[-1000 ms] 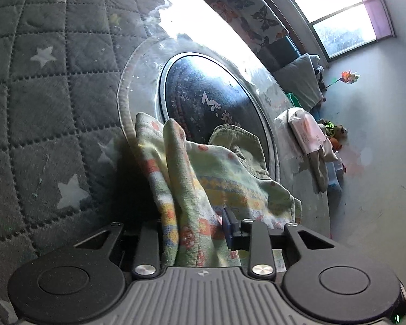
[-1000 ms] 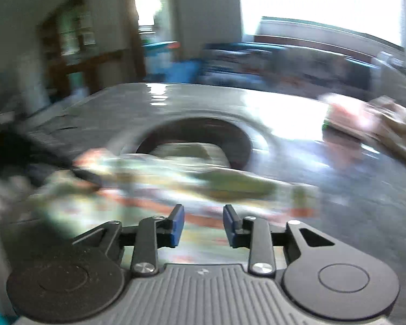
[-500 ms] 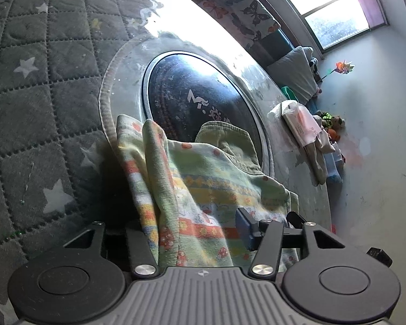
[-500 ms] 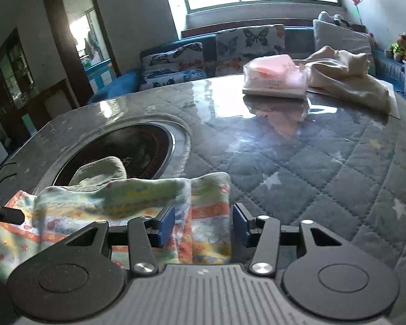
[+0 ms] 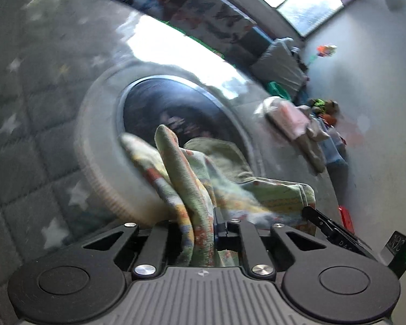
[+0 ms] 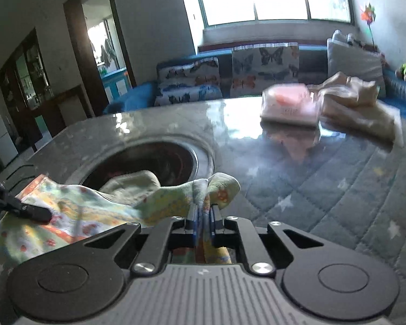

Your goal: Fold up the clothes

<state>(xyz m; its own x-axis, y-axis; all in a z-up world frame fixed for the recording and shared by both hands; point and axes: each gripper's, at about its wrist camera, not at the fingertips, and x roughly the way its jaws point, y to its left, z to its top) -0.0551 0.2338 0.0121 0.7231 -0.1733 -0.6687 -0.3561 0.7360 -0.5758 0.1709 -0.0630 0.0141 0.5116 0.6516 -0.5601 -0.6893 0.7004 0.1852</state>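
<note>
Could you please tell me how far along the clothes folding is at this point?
Done: a pink folded stack and a beige garment already sit at the table's far side. In hand: the right gripper and left gripper are each shut on the patterned garment, bunched beside the round black inset. Left: it shows no neat fold yet, so folding and stacking remain.

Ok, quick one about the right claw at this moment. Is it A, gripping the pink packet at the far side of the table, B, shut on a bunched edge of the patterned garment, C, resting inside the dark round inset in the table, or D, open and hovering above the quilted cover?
B: the right claw has its jaws pinched together with a fold of the patterned garment bunched between them.
</note>
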